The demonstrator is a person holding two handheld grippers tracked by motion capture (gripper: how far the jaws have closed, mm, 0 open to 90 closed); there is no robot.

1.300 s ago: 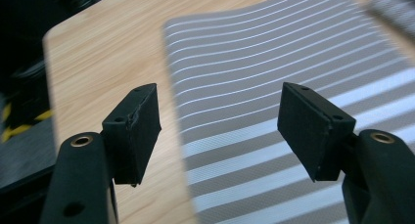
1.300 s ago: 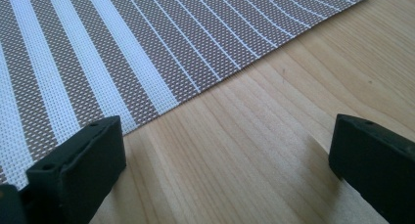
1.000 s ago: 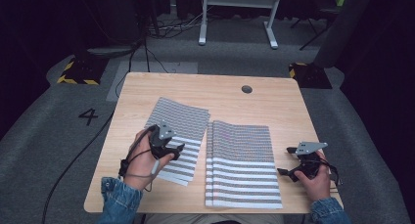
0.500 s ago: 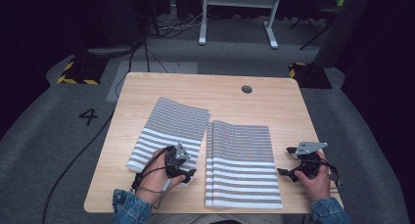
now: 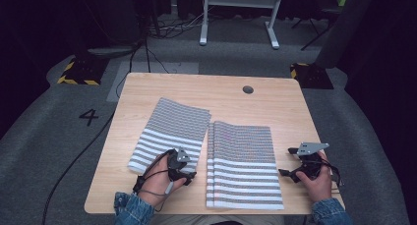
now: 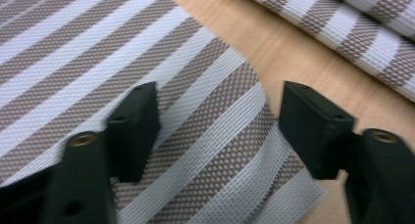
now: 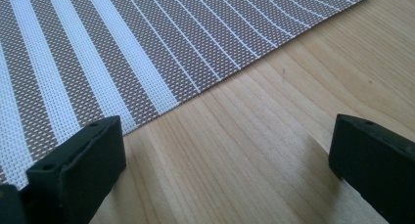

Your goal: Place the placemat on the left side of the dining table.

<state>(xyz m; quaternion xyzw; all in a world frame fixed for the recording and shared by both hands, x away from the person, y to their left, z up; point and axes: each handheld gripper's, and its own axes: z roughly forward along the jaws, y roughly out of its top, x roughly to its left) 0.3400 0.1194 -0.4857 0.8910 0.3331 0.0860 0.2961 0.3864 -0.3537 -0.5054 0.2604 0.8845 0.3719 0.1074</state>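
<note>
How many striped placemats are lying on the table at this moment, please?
2. One striped placemat lies angled on the table's left half, its near corner under the left gripper. The other placemat lies straight, just right of it. More could be stacked beneath; I cannot tell.

Two striped woven mats (image 5: 169, 131) (image 5: 243, 163) lie flat, side by side, slightly apart.

Both tongs rest low with jaws spread wide: left tongs (image 5: 188, 169) near centre, right tongs (image 5: 290, 162) far right.
</note>
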